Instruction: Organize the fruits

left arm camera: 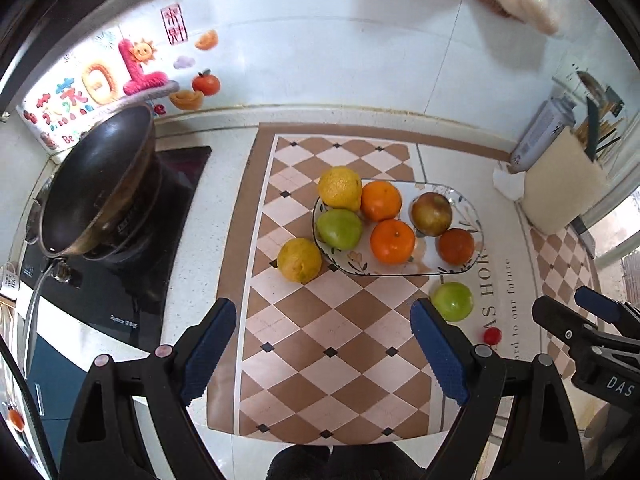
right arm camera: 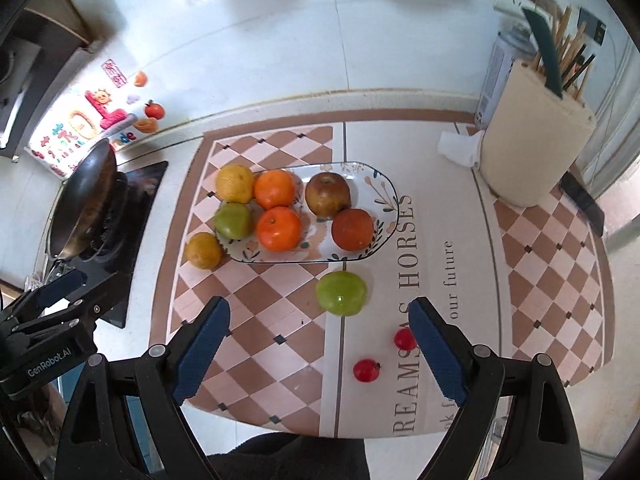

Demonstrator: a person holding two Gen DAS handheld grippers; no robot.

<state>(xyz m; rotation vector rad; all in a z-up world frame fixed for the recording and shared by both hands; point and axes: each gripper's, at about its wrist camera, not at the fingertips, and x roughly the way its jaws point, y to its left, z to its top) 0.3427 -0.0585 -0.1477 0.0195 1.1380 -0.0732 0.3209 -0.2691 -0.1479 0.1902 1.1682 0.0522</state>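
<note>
With both the left gripper (left arm camera: 324, 344) and right gripper (right arm camera: 320, 344) wide and empty, grip the firm, smooth, roll-prone green apple (right arm camera: 341, 293) across its widest middle, beside the plate (right arm camera: 390, 216).

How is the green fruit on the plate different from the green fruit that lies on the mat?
The green fruit on the plate lies at the left end of the plate, against a yellow fruit; the green fruit on the mat lies alone, in front of the plate. The one on the plate looks duller and more yellowish, while the one on the mat is a brighter green with a shiny spot. Both are roundish and are not held by any gripper.
</note>
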